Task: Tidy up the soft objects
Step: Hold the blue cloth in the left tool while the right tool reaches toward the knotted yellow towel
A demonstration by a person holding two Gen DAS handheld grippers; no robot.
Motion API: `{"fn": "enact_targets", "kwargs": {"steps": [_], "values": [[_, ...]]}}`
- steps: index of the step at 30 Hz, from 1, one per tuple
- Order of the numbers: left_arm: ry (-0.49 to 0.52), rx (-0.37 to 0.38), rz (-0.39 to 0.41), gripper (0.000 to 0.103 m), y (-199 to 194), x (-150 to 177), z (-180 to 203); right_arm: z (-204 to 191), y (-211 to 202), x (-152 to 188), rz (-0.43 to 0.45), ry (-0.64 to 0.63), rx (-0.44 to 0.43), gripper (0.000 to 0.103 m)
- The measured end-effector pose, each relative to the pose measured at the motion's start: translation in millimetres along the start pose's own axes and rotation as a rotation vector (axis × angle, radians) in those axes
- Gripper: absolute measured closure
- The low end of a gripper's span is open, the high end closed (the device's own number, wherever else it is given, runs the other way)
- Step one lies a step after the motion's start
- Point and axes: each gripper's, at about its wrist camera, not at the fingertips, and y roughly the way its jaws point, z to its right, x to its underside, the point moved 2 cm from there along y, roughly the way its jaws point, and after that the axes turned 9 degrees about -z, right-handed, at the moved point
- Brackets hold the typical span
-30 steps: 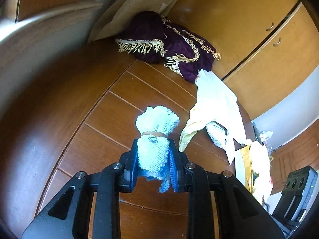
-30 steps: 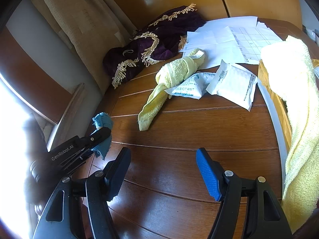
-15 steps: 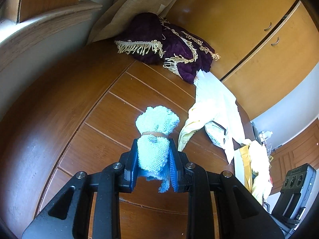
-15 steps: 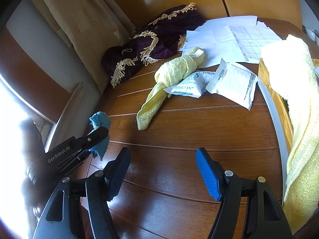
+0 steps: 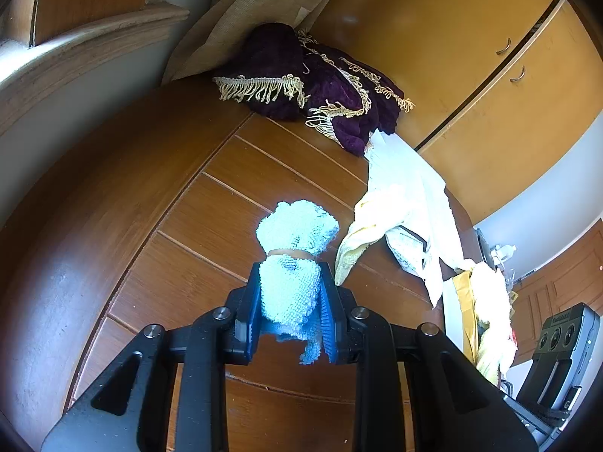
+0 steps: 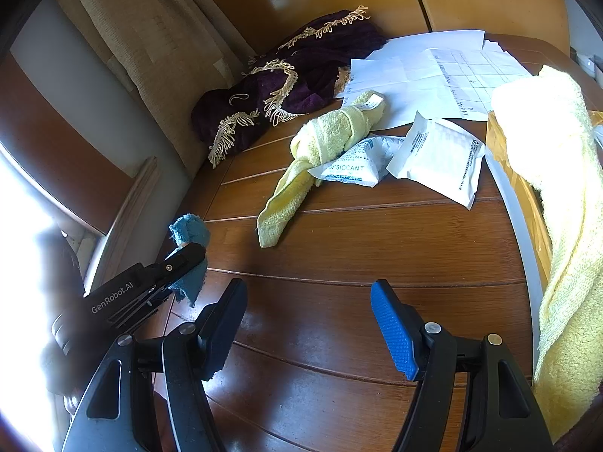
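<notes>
Blue rolled cloth (image 5: 292,263) is clamped between the pads of the left gripper (image 5: 290,312), with its long axis running along the fingers and its bunched head pointing to 12 o'clock, away from the camera. A tan band (image 5: 288,252) is seen around the roll just beyond the fingertips, and a loose tail hangs below the pads at 6 o'clock. The roll is held above the wooden table (image 5: 150,226); contact with the surface cannot be determined.

In the right wrist view the right gripper (image 6: 309,324) is seen with its jaws wide apart and nothing between them, over bare table boards. The left gripper and its blue cloth are noted at 9 o'clock in that view.

A yellow rolled towel (image 6: 324,139) lies on the table at 12 o'clock from the right gripper, its long axis running from 1 to 7 o'clock, with an unrolled tail toward 7. White desiccant packets (image 6: 354,165) are touching its right side. Paper sheets (image 6: 433,71) lie beyond. A purple fringed cloth (image 6: 286,83) is heaped at 11 o'clock against a beige curtain (image 6: 158,49). A second yellow towel (image 6: 557,188) is draped at 3 o'clock.
</notes>
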Motion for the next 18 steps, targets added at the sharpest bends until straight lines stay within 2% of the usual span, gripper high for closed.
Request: {"fn": "enact_targets", "kwargs": {"steps": [18], "values": [[-0.004,-0.006,0.003,0.08,0.2,0.2,0.3,3.5,-5.6,-1.4,0.022,0.004,-0.011,0.033]]}}
